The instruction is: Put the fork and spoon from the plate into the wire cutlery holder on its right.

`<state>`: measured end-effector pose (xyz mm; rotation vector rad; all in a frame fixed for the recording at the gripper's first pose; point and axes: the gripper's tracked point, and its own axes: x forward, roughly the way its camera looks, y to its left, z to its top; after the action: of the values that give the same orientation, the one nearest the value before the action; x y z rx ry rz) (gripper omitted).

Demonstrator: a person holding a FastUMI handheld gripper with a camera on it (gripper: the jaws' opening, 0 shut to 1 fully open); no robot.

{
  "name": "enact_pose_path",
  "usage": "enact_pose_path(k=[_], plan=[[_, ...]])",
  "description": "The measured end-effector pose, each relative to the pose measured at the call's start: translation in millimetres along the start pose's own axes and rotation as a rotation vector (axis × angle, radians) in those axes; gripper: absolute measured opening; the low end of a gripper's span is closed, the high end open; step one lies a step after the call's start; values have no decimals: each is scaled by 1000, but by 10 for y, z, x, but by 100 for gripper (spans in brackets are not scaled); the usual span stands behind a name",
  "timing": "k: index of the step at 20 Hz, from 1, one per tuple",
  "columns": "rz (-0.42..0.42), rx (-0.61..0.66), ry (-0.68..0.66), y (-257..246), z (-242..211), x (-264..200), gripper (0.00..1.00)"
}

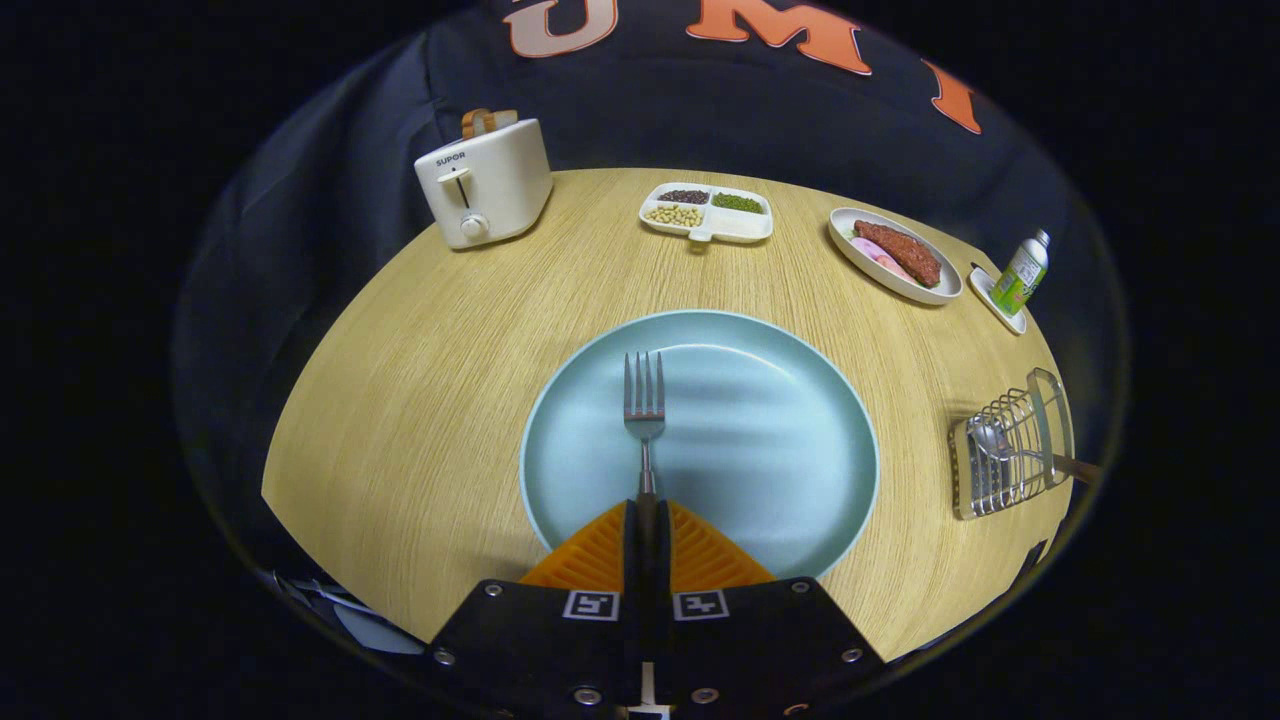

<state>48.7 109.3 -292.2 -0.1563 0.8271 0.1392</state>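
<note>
A: Gripper [647, 512] clamped tight on the fork [644, 405] handle, tines out over the plate [800, 480]!

B: And the spoon [990, 440] lies in the wire cutlery holder [1010, 455], right of it.

Matt wood-grain desk [420, 400], smooth pale-blue plate [780, 440] with a soft sheen, shiny metal fork [644, 400], bright metal wire cutlery holder [1010, 455], ribbed orange plastic gripper [647, 545] pads closed on the fork's handle, glossy cream toaster [485, 180]
</note>
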Motion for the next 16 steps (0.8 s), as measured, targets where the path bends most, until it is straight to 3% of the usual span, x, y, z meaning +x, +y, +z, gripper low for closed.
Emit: enact_pose_path(k=[10,16], plan=[[63,13,52,-541,201,-692,5],[38,-58,114,-1172,288,-1093,5]])
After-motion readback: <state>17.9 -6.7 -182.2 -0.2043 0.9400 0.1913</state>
